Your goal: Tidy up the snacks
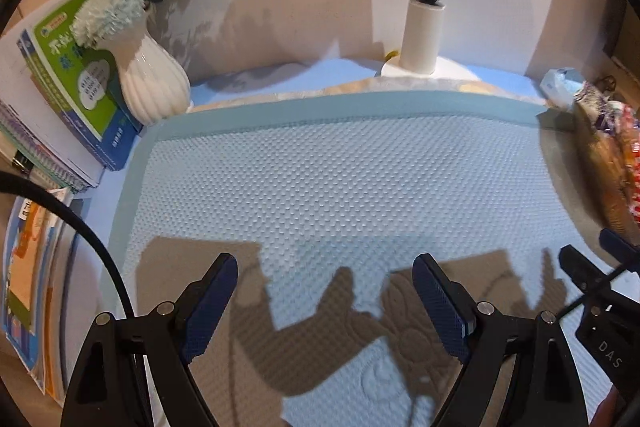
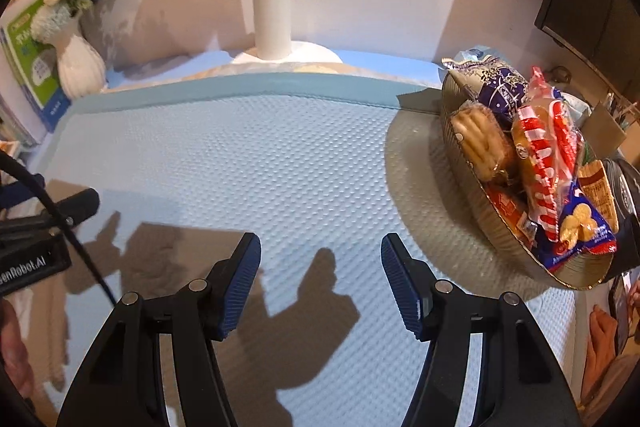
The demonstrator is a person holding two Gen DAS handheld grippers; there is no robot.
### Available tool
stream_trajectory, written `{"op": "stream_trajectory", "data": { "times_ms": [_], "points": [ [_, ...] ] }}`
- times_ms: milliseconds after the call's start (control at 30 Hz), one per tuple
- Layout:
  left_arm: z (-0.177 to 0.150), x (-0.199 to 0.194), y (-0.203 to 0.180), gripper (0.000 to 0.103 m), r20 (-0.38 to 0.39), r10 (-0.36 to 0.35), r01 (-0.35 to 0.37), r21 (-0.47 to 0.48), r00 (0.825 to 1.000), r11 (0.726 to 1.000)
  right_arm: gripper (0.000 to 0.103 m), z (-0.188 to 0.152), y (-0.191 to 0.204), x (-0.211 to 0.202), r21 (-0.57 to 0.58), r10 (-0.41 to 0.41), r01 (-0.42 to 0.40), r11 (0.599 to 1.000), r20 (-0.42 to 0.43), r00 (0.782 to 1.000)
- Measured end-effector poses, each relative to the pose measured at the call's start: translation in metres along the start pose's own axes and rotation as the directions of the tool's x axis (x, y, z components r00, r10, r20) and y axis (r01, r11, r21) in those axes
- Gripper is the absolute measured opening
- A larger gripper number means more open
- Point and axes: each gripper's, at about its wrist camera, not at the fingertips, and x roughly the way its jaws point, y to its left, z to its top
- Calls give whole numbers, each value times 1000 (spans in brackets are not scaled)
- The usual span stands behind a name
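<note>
A gold foil tray (image 2: 496, 231) stands at the right of the blue textured mat (image 2: 248, 163), piled with several snack packs: a purple pack (image 2: 500, 89), a biscuit pack (image 2: 480, 143), a red-and-white striped pack (image 2: 544, 163) and a blue cookie pack (image 2: 576, 231). The tray's edge shows at the far right in the left wrist view (image 1: 608, 163). My right gripper (image 2: 320, 283) is open and empty, low over the mat, left of the tray. My left gripper (image 1: 324, 299) is open and empty over the mat's middle (image 1: 340, 179).
A white ribbed vase (image 1: 150, 83) with flowers and a stack of books (image 1: 76, 95) stand at the back left. A white lamp post (image 1: 424, 35) stands at the back centre by the wall. More booklets (image 1: 28, 267) lie at the left edge.
</note>
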Motion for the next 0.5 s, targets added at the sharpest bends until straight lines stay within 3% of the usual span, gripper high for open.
{"op": "stream_trajectory", "data": {
  "times_ms": [500],
  "points": [
    [0,44,-5,87,-33,34,-34,-4,999,999,62,0,-13,33,61,21,-18,998,-37,999]
  ]
}}
